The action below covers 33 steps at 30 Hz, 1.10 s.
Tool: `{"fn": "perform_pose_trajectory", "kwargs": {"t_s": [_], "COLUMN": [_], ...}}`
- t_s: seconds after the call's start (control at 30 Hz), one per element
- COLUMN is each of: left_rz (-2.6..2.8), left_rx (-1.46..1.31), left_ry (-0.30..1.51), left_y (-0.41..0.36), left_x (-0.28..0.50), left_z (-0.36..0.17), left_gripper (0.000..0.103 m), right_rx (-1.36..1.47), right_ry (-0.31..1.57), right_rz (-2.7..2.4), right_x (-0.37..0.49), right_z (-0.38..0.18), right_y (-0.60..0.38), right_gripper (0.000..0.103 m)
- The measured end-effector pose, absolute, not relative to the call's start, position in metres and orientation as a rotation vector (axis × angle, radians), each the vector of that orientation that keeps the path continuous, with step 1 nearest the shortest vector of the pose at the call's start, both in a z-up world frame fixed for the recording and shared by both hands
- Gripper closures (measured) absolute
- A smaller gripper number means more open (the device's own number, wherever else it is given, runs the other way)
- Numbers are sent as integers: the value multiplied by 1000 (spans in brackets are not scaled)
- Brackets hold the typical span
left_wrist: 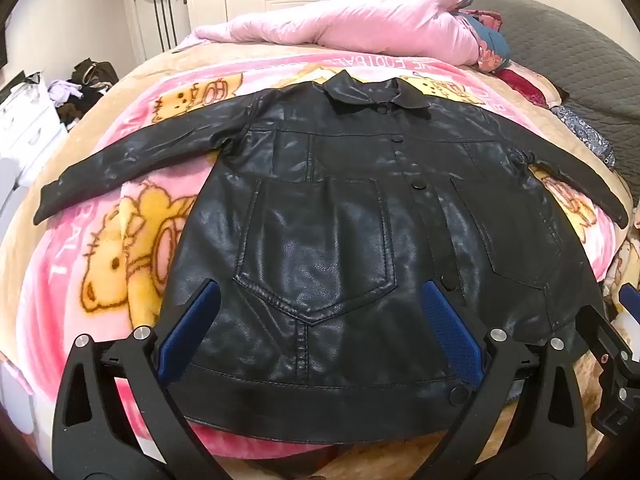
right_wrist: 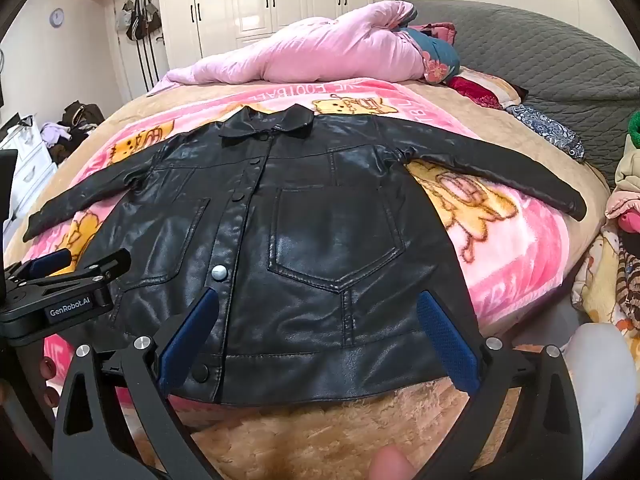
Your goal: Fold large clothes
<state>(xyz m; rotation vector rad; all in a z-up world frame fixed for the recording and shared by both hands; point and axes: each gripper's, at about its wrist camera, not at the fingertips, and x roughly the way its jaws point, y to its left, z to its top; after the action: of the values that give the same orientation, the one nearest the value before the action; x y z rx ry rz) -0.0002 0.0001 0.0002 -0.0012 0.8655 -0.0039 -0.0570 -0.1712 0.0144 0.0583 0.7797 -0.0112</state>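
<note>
A black leather jacket (left_wrist: 328,216) (right_wrist: 304,224) lies flat and buttoned on the bed, front up, collar away from me, both sleeves spread out sideways. My left gripper (left_wrist: 320,300) hovers open above the jacket's lower left half, over its chest pocket, blue pads wide apart with nothing between them. My right gripper (right_wrist: 318,308) hovers open above the lower right half near the hem, also holding nothing. The left gripper (right_wrist: 60,280) shows at the left edge of the right wrist view, and the right gripper (left_wrist: 624,328) at the right edge of the left wrist view.
The jacket rests on a pink cartoon blanket (left_wrist: 132,232) (right_wrist: 512,240) over a tan fleece cover (right_wrist: 320,432). A rolled pink quilt (left_wrist: 360,20) (right_wrist: 312,56) lies beyond the collar. A grey headboard (right_wrist: 540,48) stands at right. Piled clothes (right_wrist: 624,208) sit at the right edge, white drawers (left_wrist: 24,128) at left.
</note>
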Motion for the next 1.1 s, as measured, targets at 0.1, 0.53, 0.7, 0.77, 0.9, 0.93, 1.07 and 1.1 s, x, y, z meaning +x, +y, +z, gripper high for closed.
{"fn": "perform_pose_trajectory", "kwargs": {"t_s": [0.1, 0.53, 0.7, 0.77, 0.9, 0.93, 1.07, 1.1], "left_rz": [-5, 2, 2, 1, -2, -2, -4, -3], "left_rx": [-6, 3, 0, 0, 5, 6, 7, 8], "left_ry": [869, 868, 868, 869, 872, 870, 869, 869], "left_y": [1, -2, -1, -1, 0, 0, 0, 0], "left_x": [0, -1, -1, -1, 0, -1, -1, -1], "left_z": [0, 1, 2, 1, 0, 0, 0, 0], "left_gripper": [9, 9, 9, 9, 9, 9, 9, 9], "right_rx": [59, 55, 56, 56, 57, 57, 57, 57], "right_ry": [775, 775, 775, 777, 775, 775, 774, 774], "right_rz": [-11, -9, -10, -12, -12, -11, -10, -10], "right_x": [-57, -57, -58, -57, -58, -58, -58, -58], "right_z": [14, 14, 14, 13, 14, 14, 14, 14], "right_y": [-171, -170, -170, -169, -170, -170, -170, -169], "right_gripper": [4, 4, 4, 4, 4, 4, 4, 4]}}
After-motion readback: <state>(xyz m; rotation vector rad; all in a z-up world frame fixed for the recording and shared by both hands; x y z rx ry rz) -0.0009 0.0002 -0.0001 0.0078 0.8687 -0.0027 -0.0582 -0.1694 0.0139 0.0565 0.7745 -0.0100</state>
